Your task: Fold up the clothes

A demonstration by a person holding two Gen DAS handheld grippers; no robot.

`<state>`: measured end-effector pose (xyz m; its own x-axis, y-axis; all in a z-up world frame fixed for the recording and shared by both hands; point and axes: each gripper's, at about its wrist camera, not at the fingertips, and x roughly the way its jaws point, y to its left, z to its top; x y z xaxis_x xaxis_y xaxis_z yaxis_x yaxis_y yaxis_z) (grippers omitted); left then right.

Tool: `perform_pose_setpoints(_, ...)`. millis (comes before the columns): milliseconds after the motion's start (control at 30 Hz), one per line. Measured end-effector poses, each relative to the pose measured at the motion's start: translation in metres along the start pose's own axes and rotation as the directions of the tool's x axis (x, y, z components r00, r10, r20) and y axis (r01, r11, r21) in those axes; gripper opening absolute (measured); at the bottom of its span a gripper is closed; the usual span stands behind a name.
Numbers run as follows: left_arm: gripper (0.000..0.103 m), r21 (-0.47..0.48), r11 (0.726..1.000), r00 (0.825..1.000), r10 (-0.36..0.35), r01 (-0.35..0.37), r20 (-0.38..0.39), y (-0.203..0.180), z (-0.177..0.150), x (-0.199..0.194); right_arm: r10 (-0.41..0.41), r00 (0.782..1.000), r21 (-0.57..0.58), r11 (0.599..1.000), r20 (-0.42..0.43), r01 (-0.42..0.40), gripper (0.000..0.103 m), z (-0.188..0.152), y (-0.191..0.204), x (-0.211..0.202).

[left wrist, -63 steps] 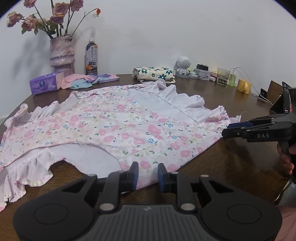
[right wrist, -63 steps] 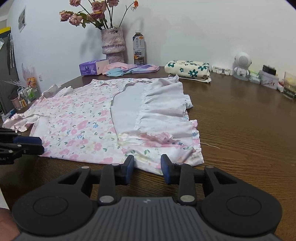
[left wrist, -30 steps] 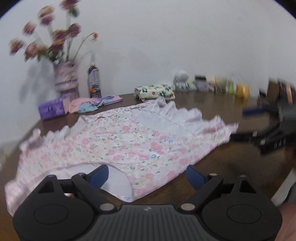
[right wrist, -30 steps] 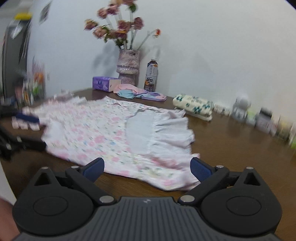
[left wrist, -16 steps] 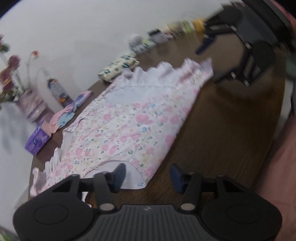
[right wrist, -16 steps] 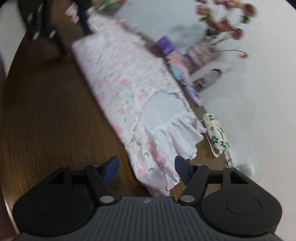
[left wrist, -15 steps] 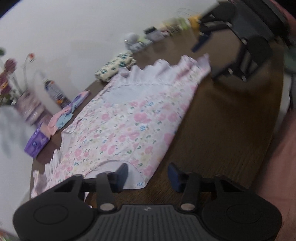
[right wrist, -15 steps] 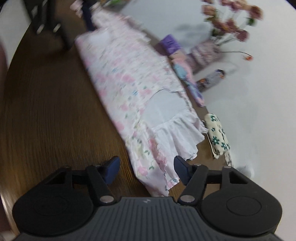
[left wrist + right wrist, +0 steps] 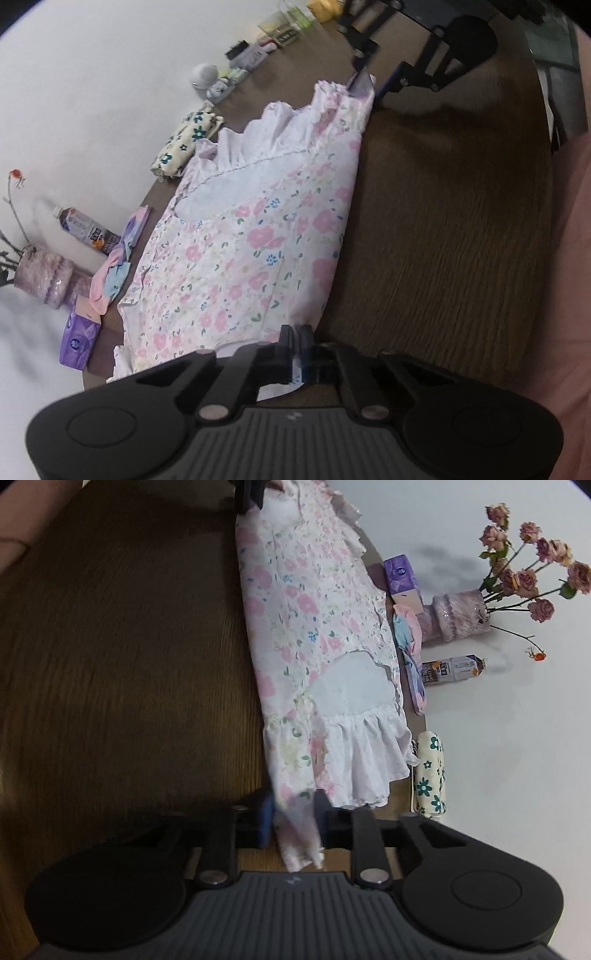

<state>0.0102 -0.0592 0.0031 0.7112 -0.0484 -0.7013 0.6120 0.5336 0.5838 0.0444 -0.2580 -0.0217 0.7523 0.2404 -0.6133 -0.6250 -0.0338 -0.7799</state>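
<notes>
A pink floral dress (image 9: 258, 240) with a white ruffled hem lies stretched lengthwise on the brown wooden table (image 9: 443, 240). My left gripper (image 9: 297, 343) is shut on the dress's near edge, at the armhole end. At the far ruffled corner of that same long edge, the right gripper (image 9: 364, 79) pinches the cloth. In the right wrist view, my right gripper (image 9: 295, 818) is shut on a bunched ruffled corner of the dress (image 9: 303, 602), with cloth hanging between the fingers. The left gripper (image 9: 251, 494) shows at the dress's far end. Both views are rolled sideways.
Along the wall side stand a vase of roses (image 9: 458, 616), a bottle (image 9: 454, 668), a purple tissue pack (image 9: 400, 572), a pastel cloth (image 9: 408, 635) and a folded cream flowered cloth (image 9: 430, 775). A small white figure (image 9: 205, 75) and clutter sit further along. A person's pink clothing (image 9: 569, 295) borders the table.
Both grippers opened wide, rolled sideways and came down to the dress's near edge. Half a second ago their fingers stood apart; now each is shut on cloth.
</notes>
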Motion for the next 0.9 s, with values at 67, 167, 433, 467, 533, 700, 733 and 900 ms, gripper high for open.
perform_pose_setpoints(67, 0.001, -0.017, 1.0, 1.0, 0.011, -0.011, 0.007, 0.003, 0.0, -0.002, -0.013, 1.0, 0.002, 1.0, 0.009, 0.013, 0.004, 0.0, -0.001, -0.001)
perform_pose_setpoints(167, 0.0, -0.034, 0.999, 0.999, 0.028, -0.027, 0.02, 0.012, 0.003, -0.007, -0.036, 0.999, 0.006, 0.999, 0.029, 0.036, 0.001, 0.0, -0.009, -0.005)
perform_pose_setpoints(433, 0.0, -0.116, 0.984, 0.988, 0.146, -0.139, 0.051, 0.086, 0.015, -0.007, -0.127, 0.988, 0.02, 0.992, 0.089, 0.126, 0.001, 0.01, -0.075, 0.007)
perform_pose_setpoints(467, 0.0, -0.122, 0.982, 0.988, 0.15, -0.143, 0.046, 0.094, 0.015, 0.001, -0.129, 0.987, 0.026, 0.992, 0.092, 0.127, 0.001, 0.012, -0.084, 0.014)
perform_pose_setpoints(533, 0.0, -0.135, 0.981, 0.988, 0.148, -0.142, 0.033, 0.109, 0.016, 0.021, -0.113, 0.99, 0.038, 0.993, 0.084, 0.11, 0.001, 0.015, -0.1, 0.034)
perform_pose_setpoints(700, 0.0, -0.179, 0.977, 0.993, 0.114, -0.114, -0.01, 0.132, 0.011, 0.074, -0.066, 0.995, 0.083, 0.995, 0.072, 0.06, 0.001, 0.02, -0.12, 0.086)
perform_pose_setpoints(733, 0.0, -0.189, 0.976, 0.994, 0.108, -0.109, -0.014, 0.135, 0.009, 0.081, -0.059, 0.996, 0.09, 0.995, 0.069, 0.053, 0.001, 0.02, -0.121, 0.094)
perform_pose_setpoints(900, 0.001, -0.243, 0.968, 0.998, 0.052, -0.059, -0.035, 0.145, 0.0, 0.108, -0.012, 0.998, 0.132, 0.991, 0.064, 0.004, 0.002, 0.018, -0.125, 0.127)
